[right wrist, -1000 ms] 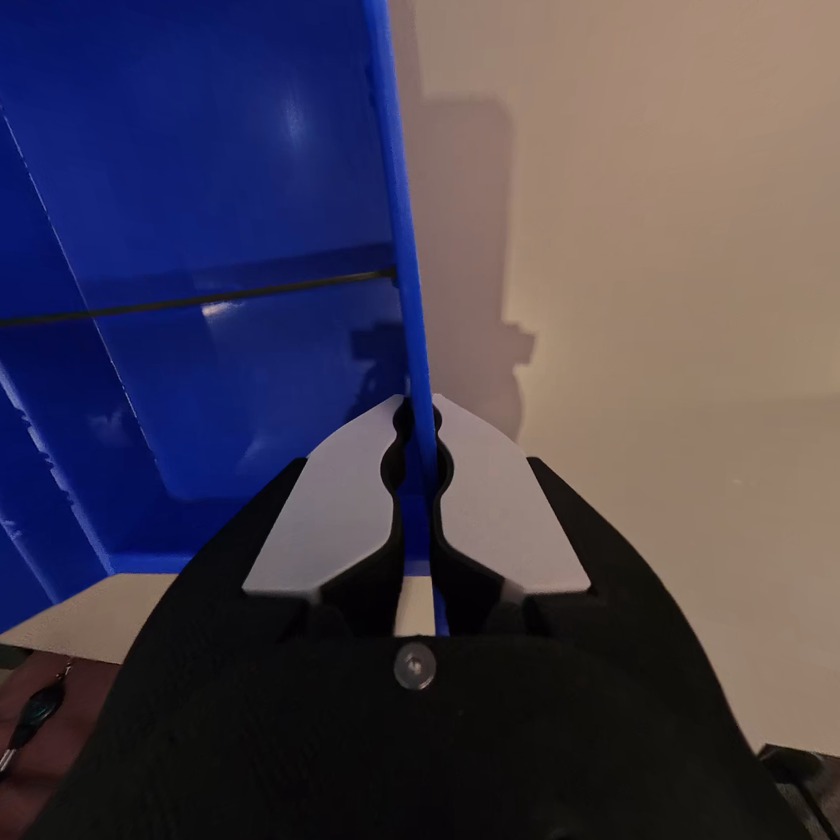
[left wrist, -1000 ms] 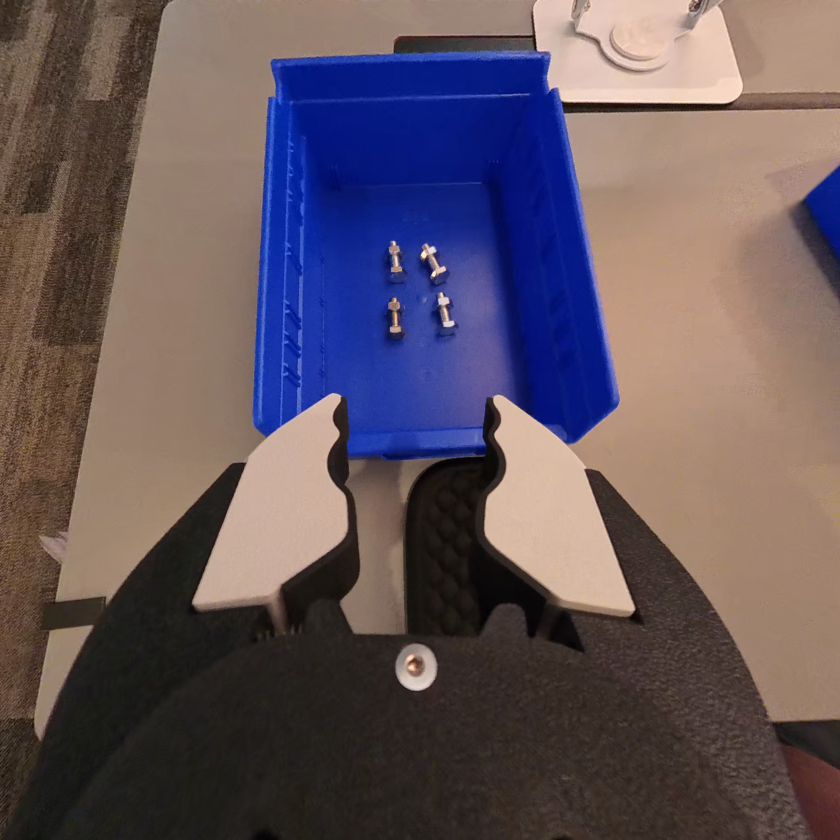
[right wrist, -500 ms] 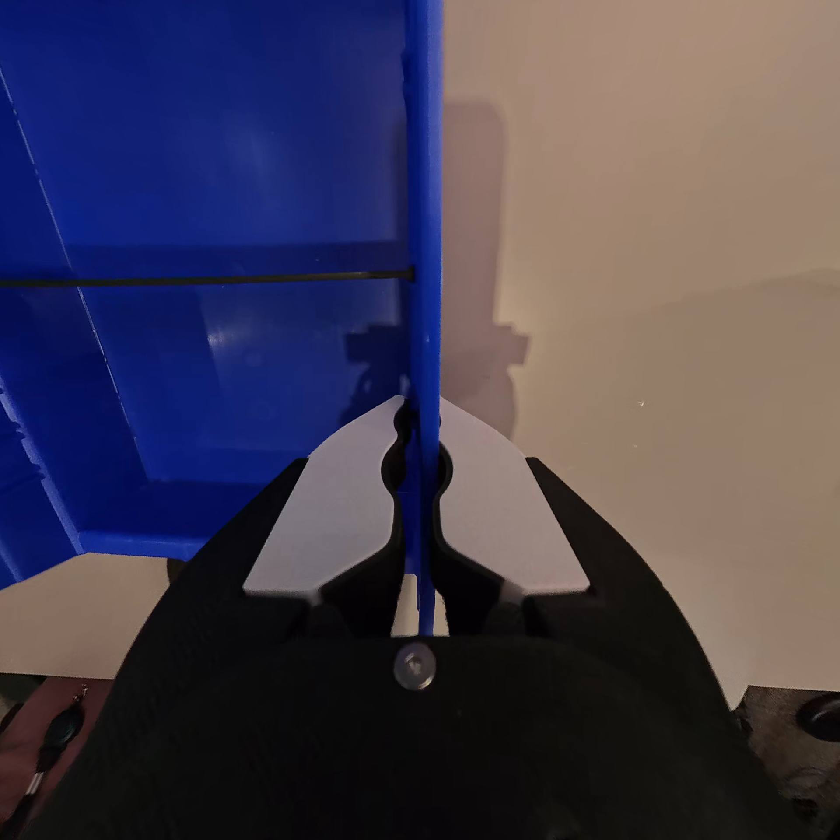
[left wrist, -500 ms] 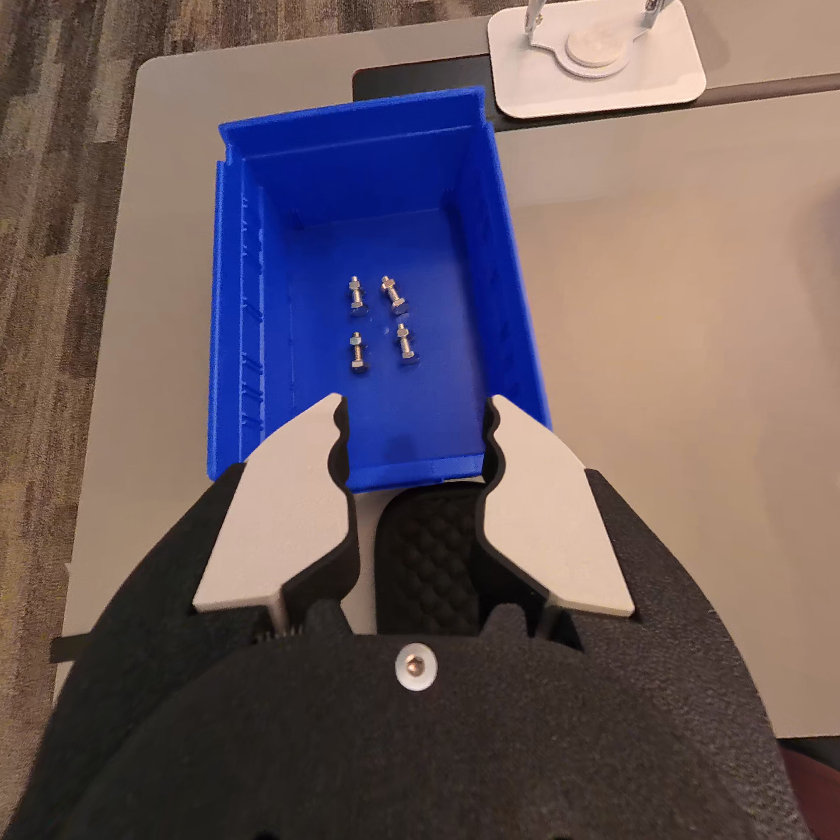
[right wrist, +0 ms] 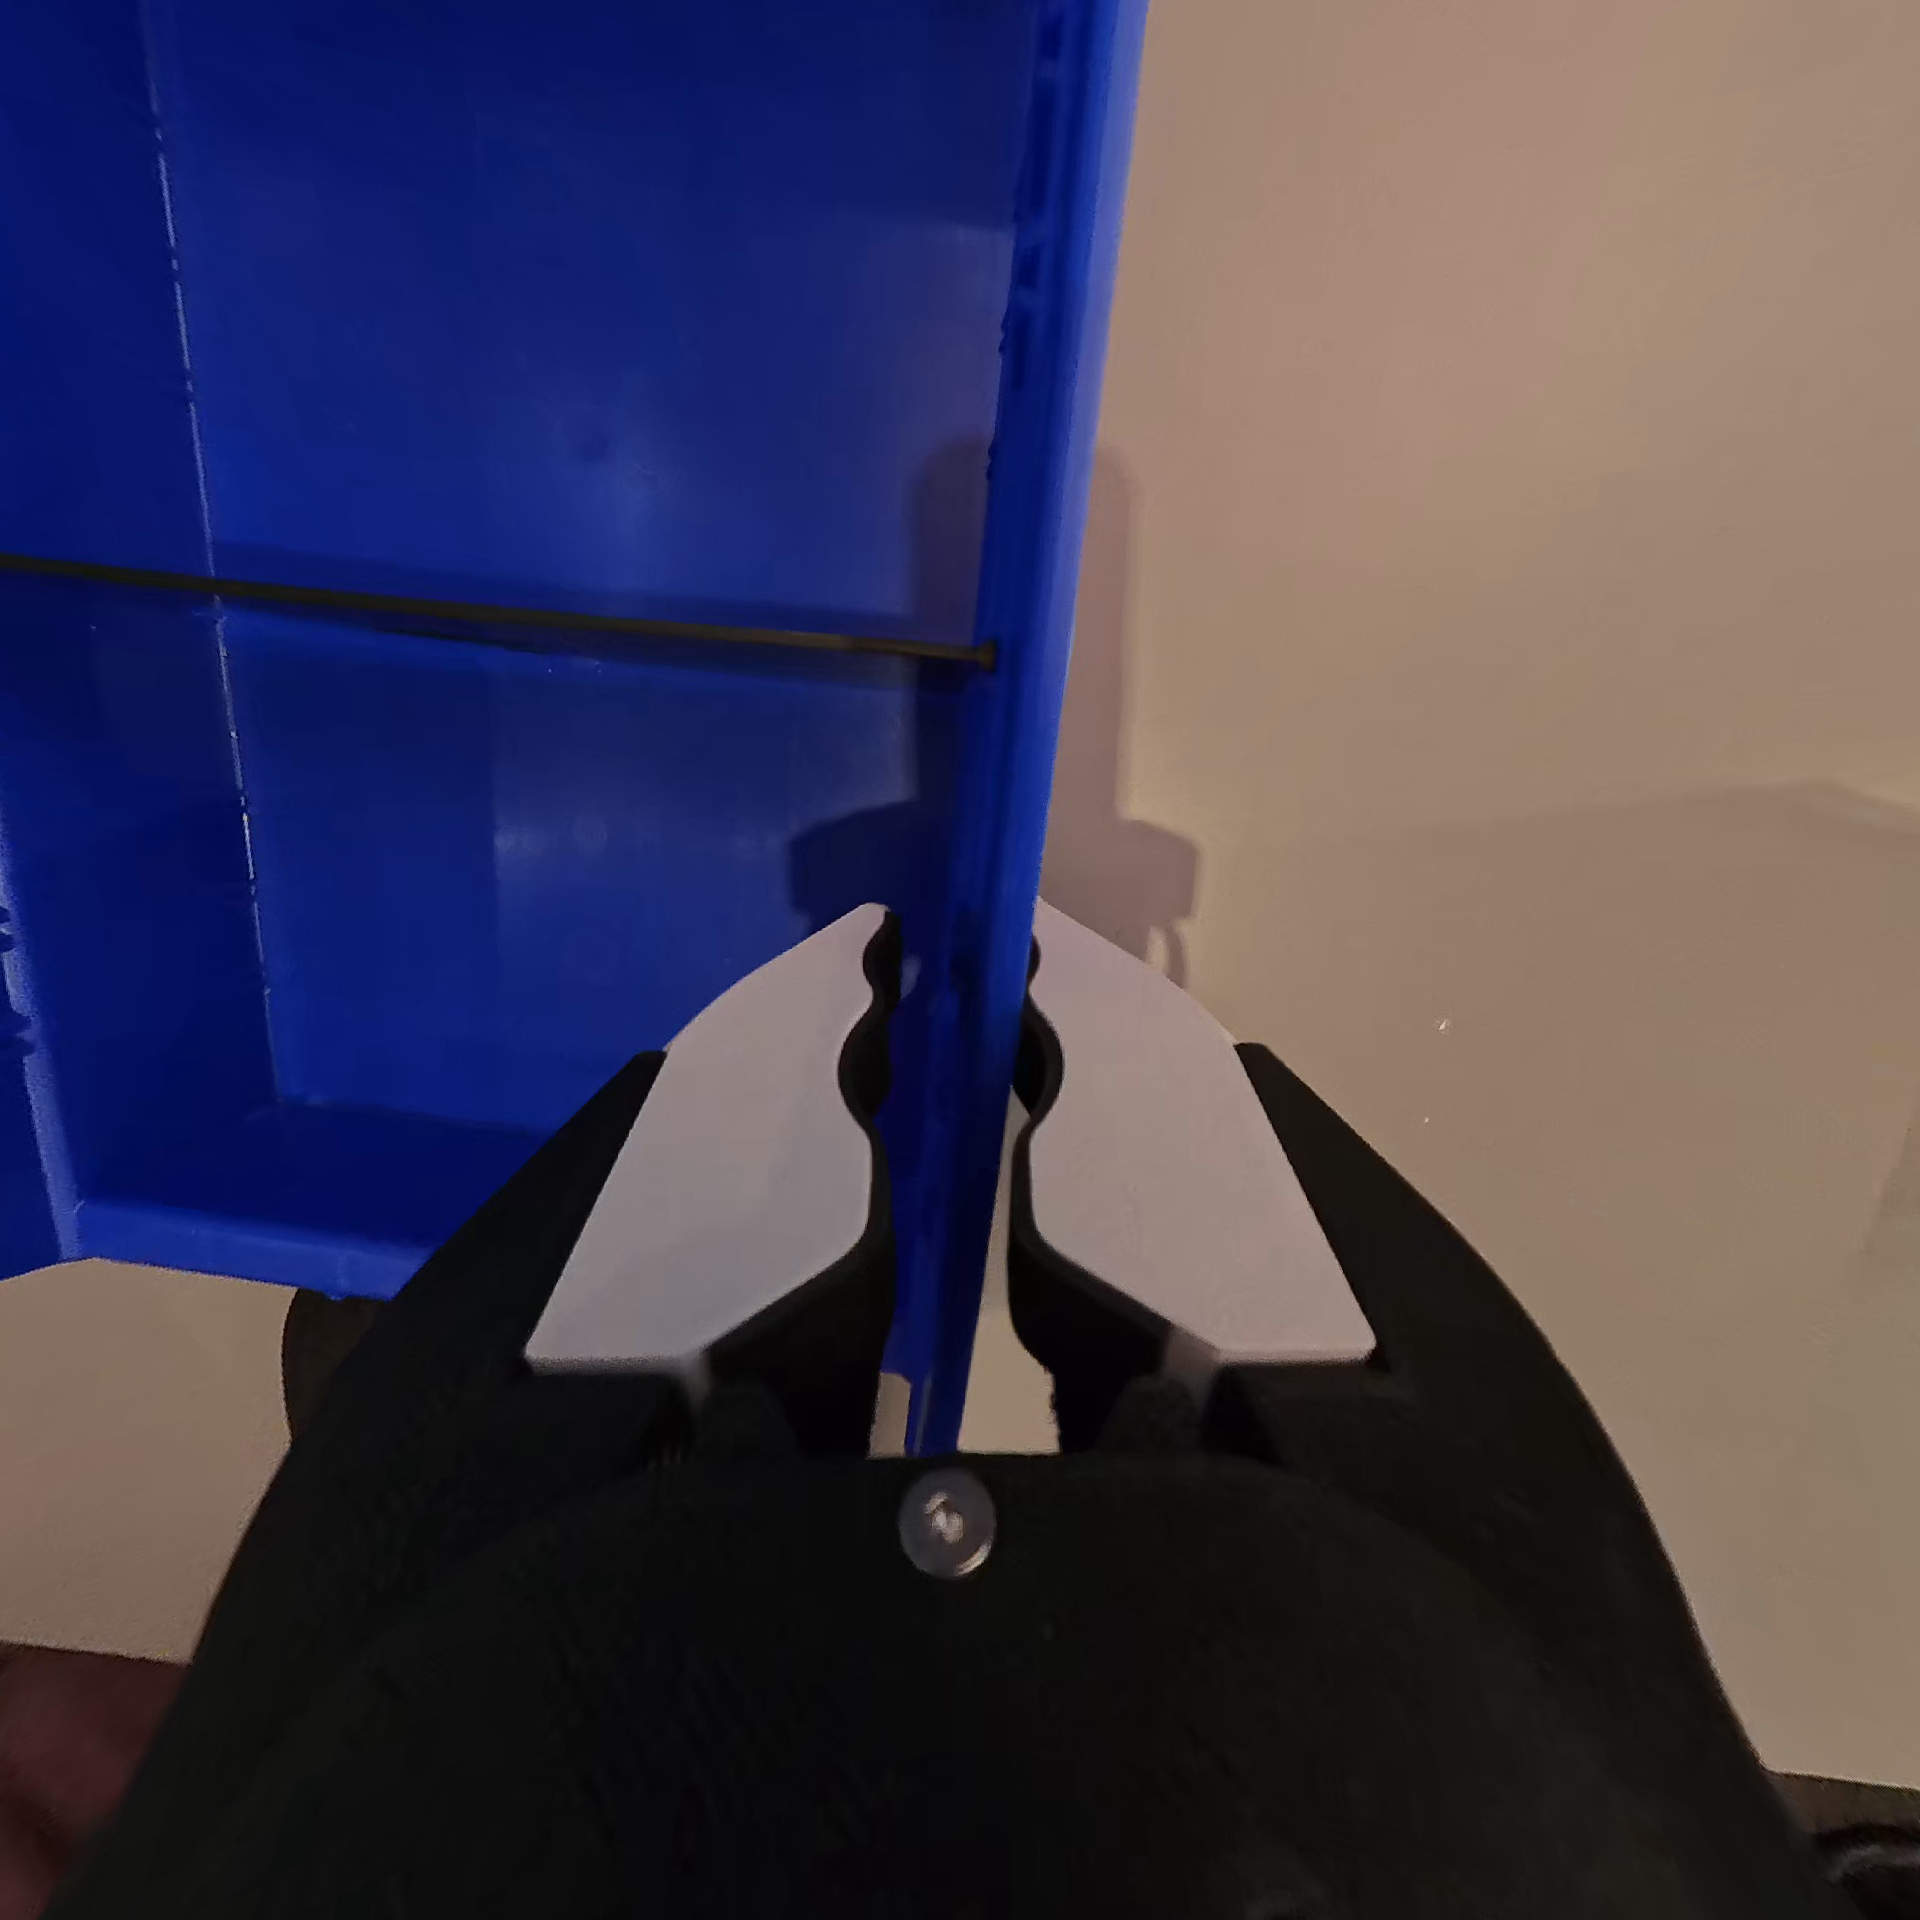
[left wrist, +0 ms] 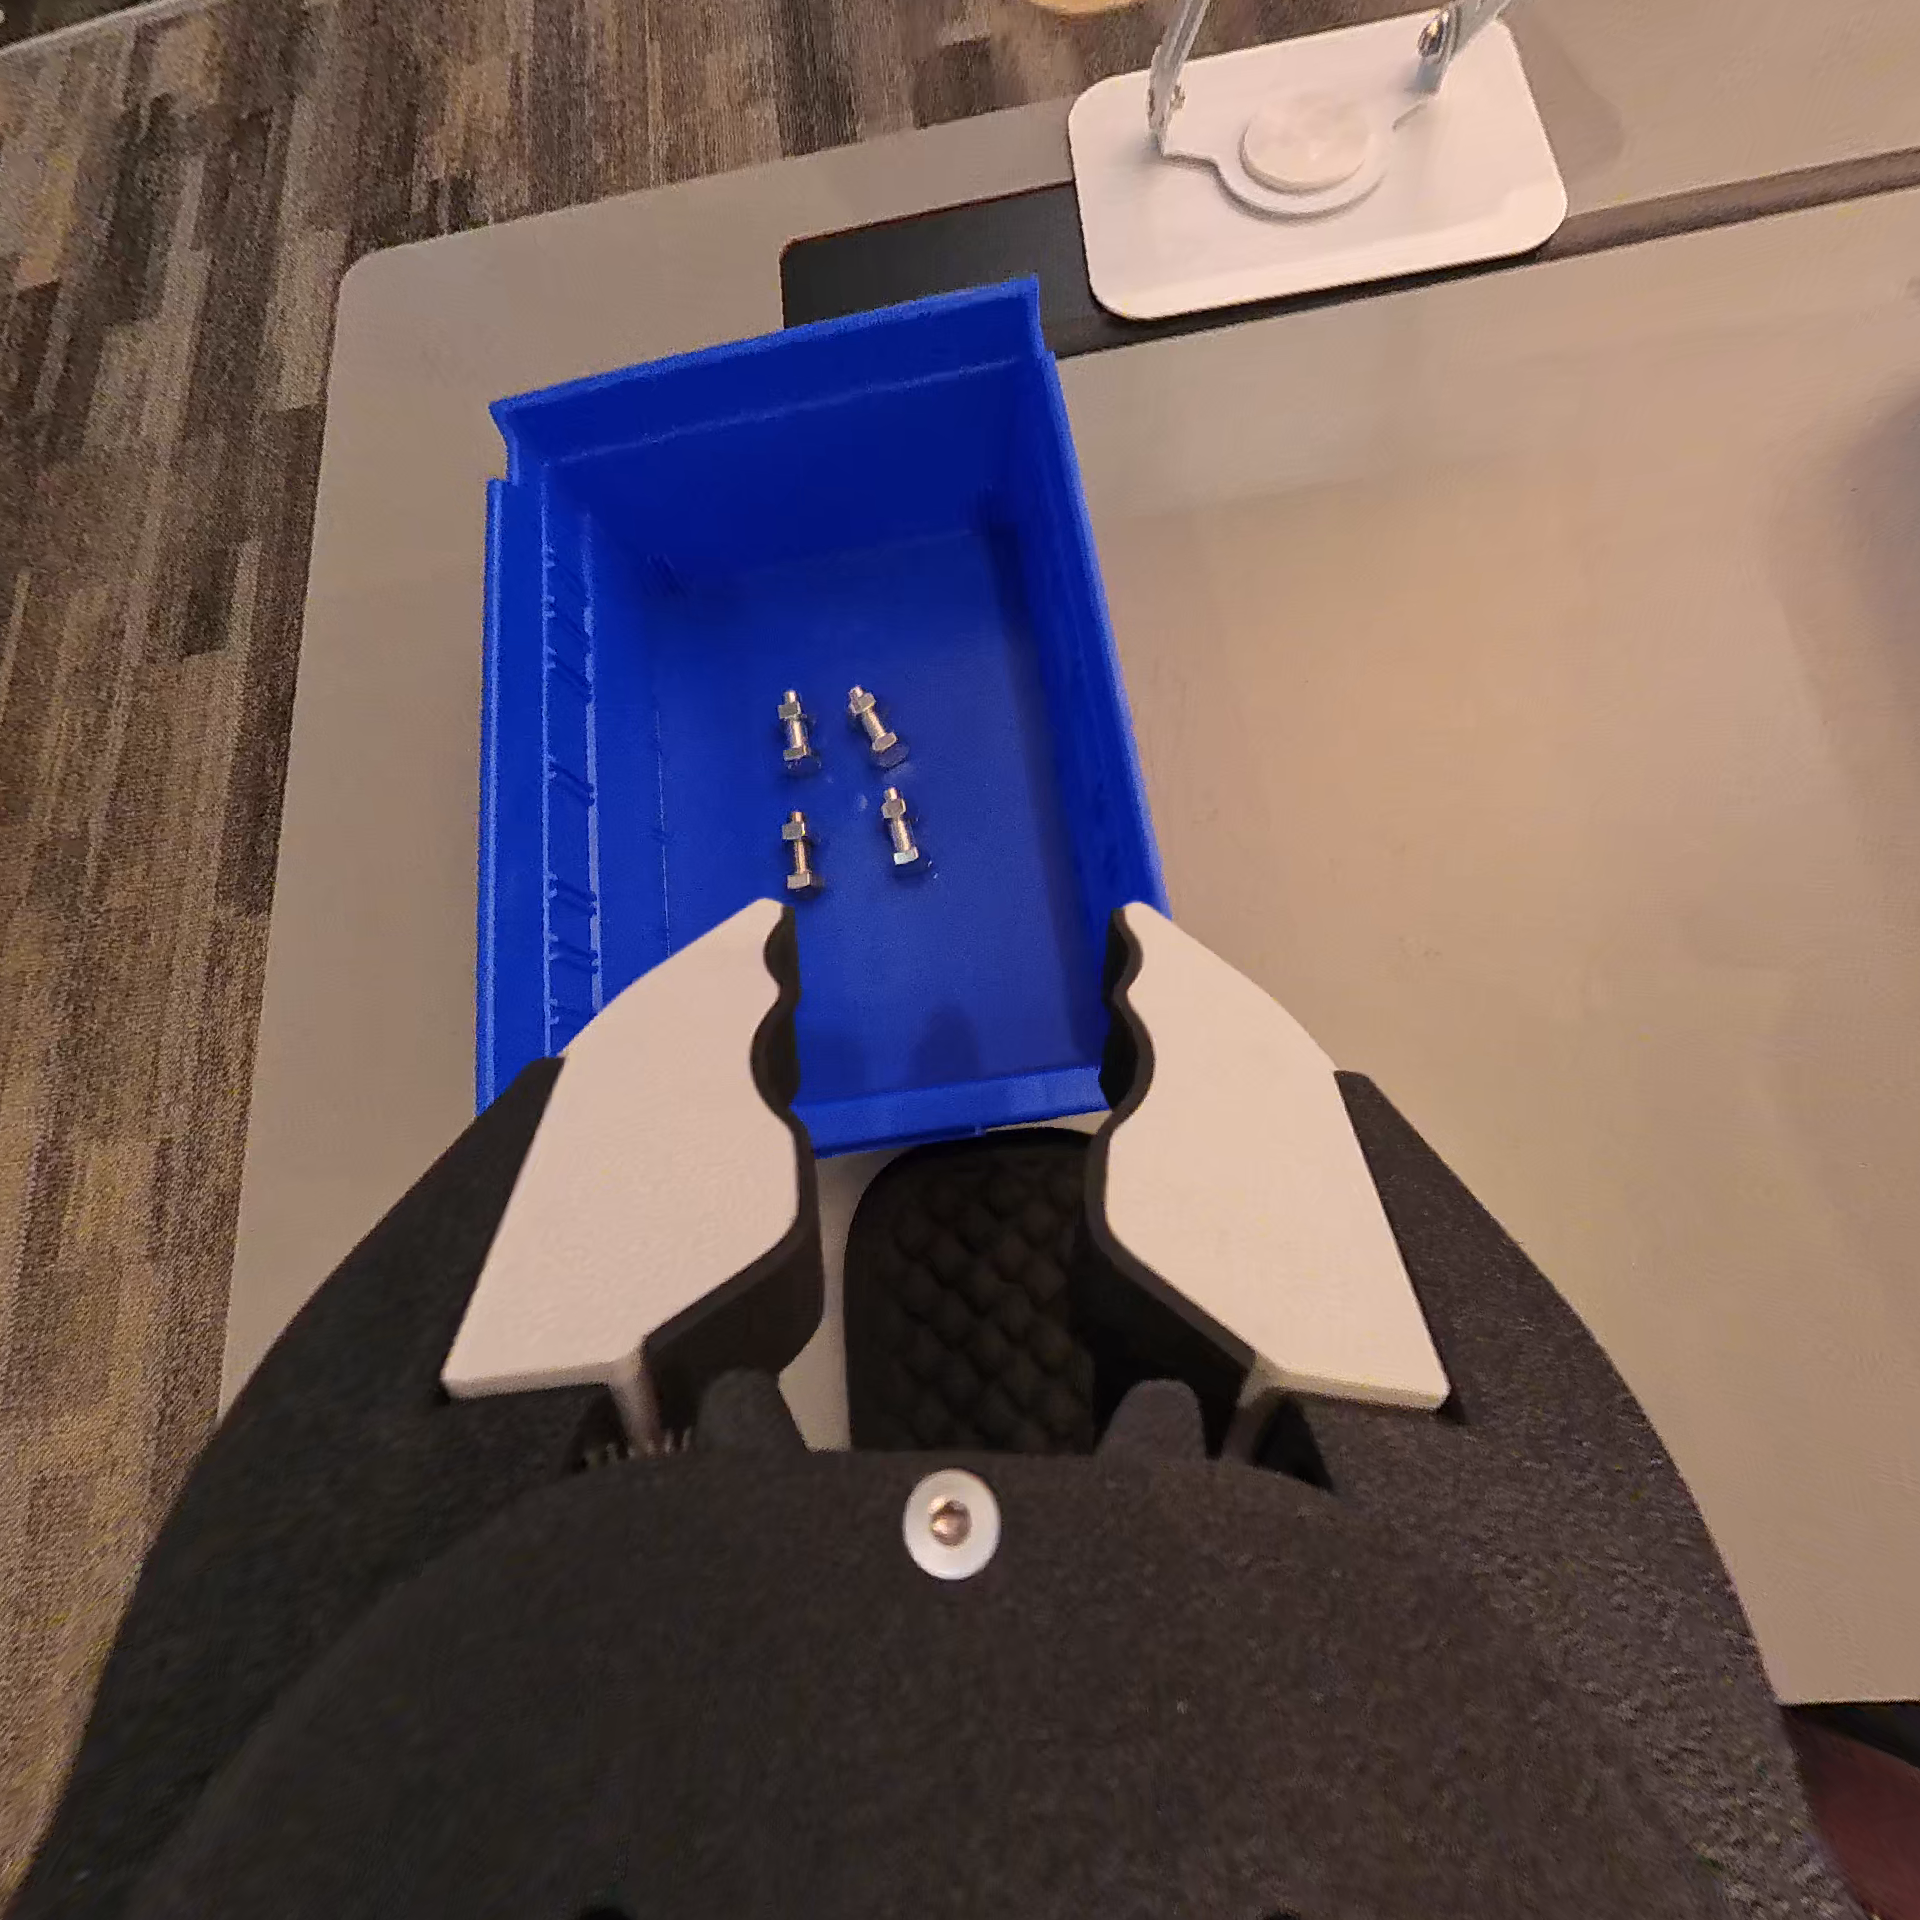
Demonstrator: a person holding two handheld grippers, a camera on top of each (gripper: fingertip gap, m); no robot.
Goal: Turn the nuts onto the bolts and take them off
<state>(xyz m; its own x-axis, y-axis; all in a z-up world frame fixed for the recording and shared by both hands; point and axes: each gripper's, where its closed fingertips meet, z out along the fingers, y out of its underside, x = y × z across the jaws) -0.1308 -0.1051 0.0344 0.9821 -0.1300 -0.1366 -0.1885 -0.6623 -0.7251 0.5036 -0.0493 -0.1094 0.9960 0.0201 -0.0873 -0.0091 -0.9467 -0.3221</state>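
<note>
From your left wrist view, patterned brown carpet [left wrist: 125, 623] runs down the left edge, then comes the smooth grey table [left wrist: 1507, 831] with a deep blue rectangular plastic bin [left wrist: 540, 831] standing on it. On the bin's floor lie four small silver bolts with nuts threaded on them [left wrist: 847, 790], set two by two, apart from each other and a little right of centre. Your left gripper [left wrist: 945, 925] hangs over the bin's near end with its grey fingers [left wrist: 644, 1174] spread wide and nothing between them. Farther right, at the table's back edge, a white rounded rectangular stand base [left wrist: 1320, 197] rests partly on a black mat [left wrist: 914, 249]. In your right wrist view, a second blue plastic bin [right wrist: 582, 416] fills the left half, crossed by a thin black line. Your right gripper [right wrist: 961, 925] straddles that bin's right wall [right wrist: 1029, 727]; the gap is narrow, the right finger looks to be against the wall and the left one just off it. To the right lies bare tabletop.
</note>
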